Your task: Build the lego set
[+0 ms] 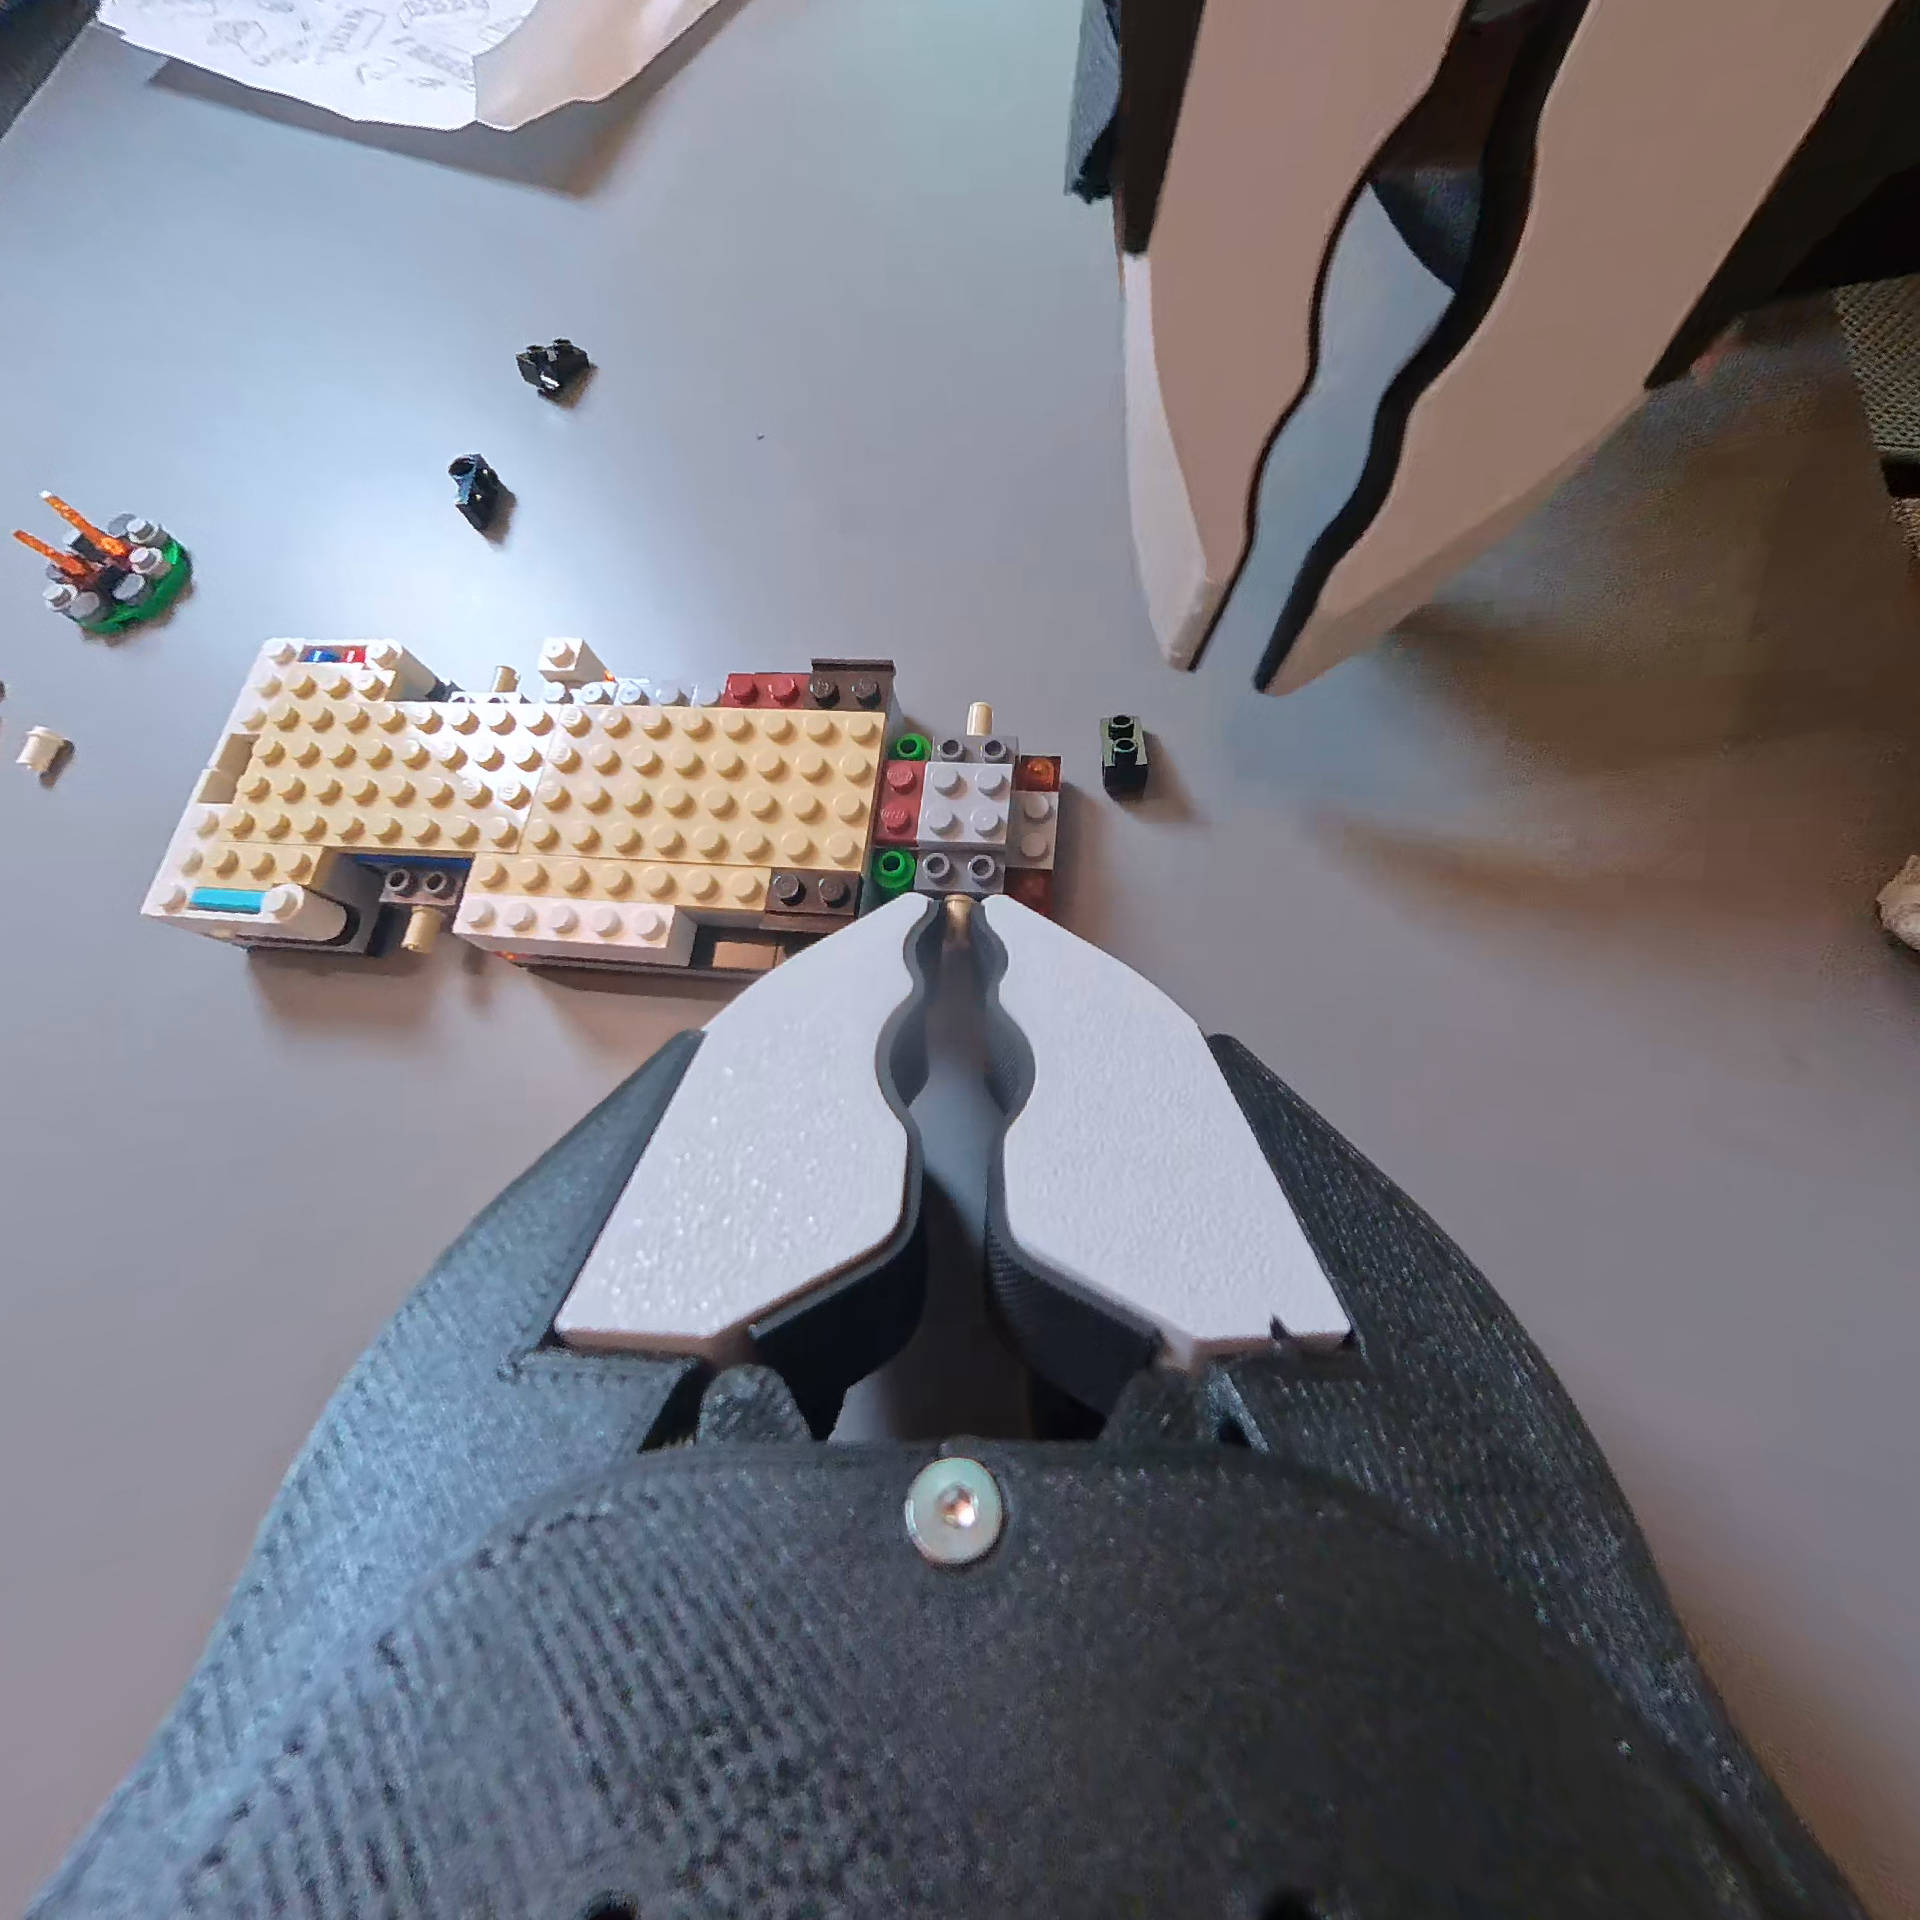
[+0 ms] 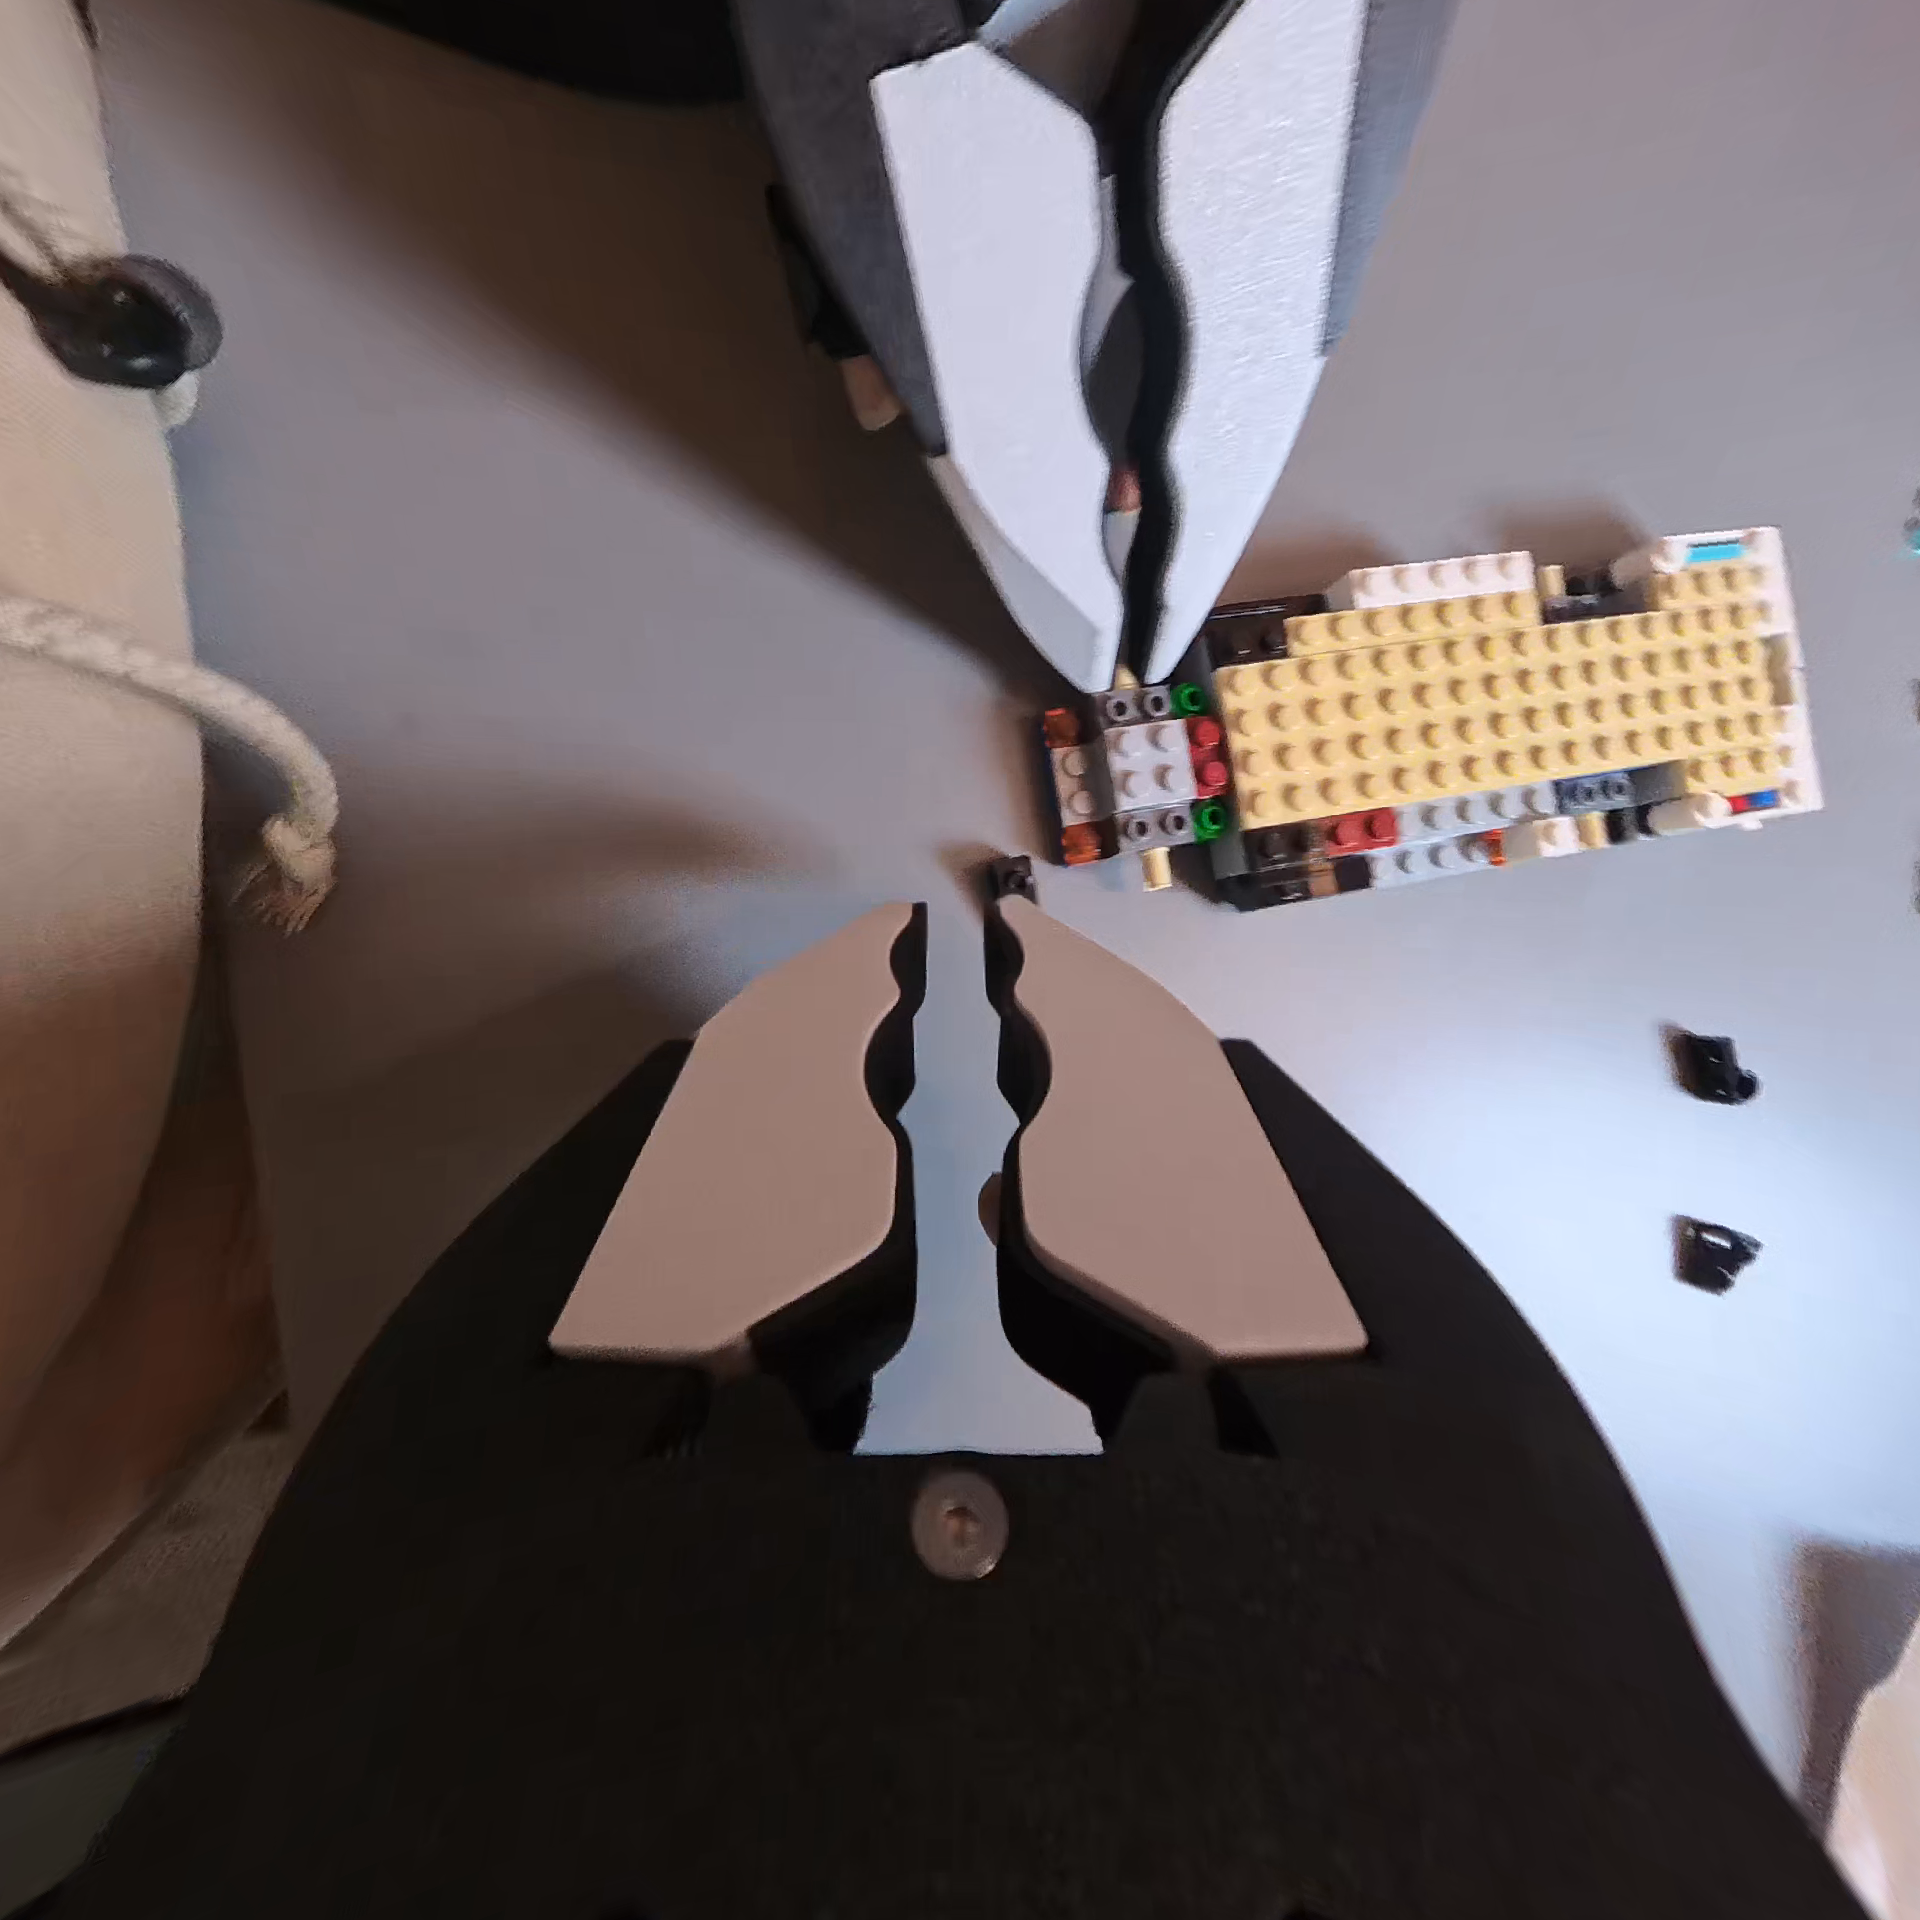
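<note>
A long brick model [image 1: 623, 800] with a tan studded top lies on the grey table [image 1: 831, 416]. Its right end has grey, red, green and orange pieces. My left gripper [image 1: 957, 906] is shut on a small tan peg [image 1: 957, 923] that sticks out of a dark grey brick at that end. The right wrist view shows the same grip [image 2: 1132, 675] on the model [image 2: 1455, 717]. My right gripper [image 2: 956, 920] is open with nothing between its fingers. It hovers just short of a small black brick [image 2: 1013, 878], which lies beside the model's end [image 1: 1122, 753]. The right gripper [image 1: 1226, 665] also shows at upper right.
Two small black pieces [image 1: 554, 366] [image 1: 478, 488] lie behind the model. A green round piece with orange spikes [image 1: 114, 571] and a tan cylinder [image 1: 44, 746] lie at far left. Paper [image 1: 395, 52] lies at the back. Beige cloth with a cord [image 2: 94, 727] borders the table. The gap from one gripper's tips to the other's is roughly 6 cm.
</note>
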Tool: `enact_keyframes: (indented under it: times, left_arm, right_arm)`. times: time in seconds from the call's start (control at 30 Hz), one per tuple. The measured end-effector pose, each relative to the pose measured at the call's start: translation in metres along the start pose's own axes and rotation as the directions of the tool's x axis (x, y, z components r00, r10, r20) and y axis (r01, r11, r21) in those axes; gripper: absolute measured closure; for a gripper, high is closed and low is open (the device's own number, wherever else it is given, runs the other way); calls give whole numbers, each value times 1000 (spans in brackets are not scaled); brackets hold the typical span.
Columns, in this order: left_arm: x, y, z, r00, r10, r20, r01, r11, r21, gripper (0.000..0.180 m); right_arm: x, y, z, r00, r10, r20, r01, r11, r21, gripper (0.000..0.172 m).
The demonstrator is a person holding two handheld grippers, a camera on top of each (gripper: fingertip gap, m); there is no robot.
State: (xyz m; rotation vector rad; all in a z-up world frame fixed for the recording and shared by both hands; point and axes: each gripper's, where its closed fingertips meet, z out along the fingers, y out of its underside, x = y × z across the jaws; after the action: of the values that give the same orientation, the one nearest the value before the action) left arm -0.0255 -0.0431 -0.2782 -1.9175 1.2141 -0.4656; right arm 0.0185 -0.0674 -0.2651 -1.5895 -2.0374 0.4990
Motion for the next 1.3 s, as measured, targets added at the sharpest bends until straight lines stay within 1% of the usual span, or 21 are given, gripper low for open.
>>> enact_keyframes:
  times: [0.1, 0.23, 0.37, 0.43, 0.57, 0.7, 0.83, 0.93, 1.1, 1.3]
  left_arm:
    - [2, 0, 0, 1000, 1, -13, -1, 1000, 5, 176]
    - [2, 0, 0, 1000, 10, -6, -10, 1000, 6, 176]
    - [2, 0, -1, 1000, 8, -9, -8, 1000, 9, 176]
    - [2, 0, -1, 1000, 7, -10, -7, 1000, 11, 176]
    - [2, 0, -1, 1000, 9, -12, -8, 1000, 13, 176]
    - [5, -1, -1, 1000, 11, -22, -11, 1000, 15, 176]
    - [6, -2, 0, 1000, 18, -17, -18, 1000, 13, 176]
    - [7, -2, 1, 999, 32, -7, -32, 999, 10, 176]
    - [8, -2, 3, 998, 61, 12, -61, 998, 2, 176]
    - [9, -3, 3, 998, 64, 10, -64, 998, 6, 176]
  right_arm:
    - [9, -4, 10, 999, 47, -16, -47, 999, -11, 156]
    - [4, 0, 24, 999, 22, 35, -19, 998, -64, 158]
    - [-11, 3, 18, 994, 4, 108, 4, 997, -74, 160]
    - [-13, 6, 9, 994, 6, 110, 1, 998, -64, 160]
    - [-7, 11, -3, 995, 93, 32, -92, 995, -32, 157]
    - [-4, 15, -2, 992, 116, -54, -116, 993, -2, 157]
    - [-6, 11, 5, 992, 67, -106, -66, 998, 11, 157]
    - [-4, 15, 10, 989, 1, -147, -3, 1000, -16, 157]
    - [0, 14, 12, 980, -60, -189, 55, 998, -33, 158]
    - [-2, 12, 12, 977, -87, -194, 82, 996, -30, 157]
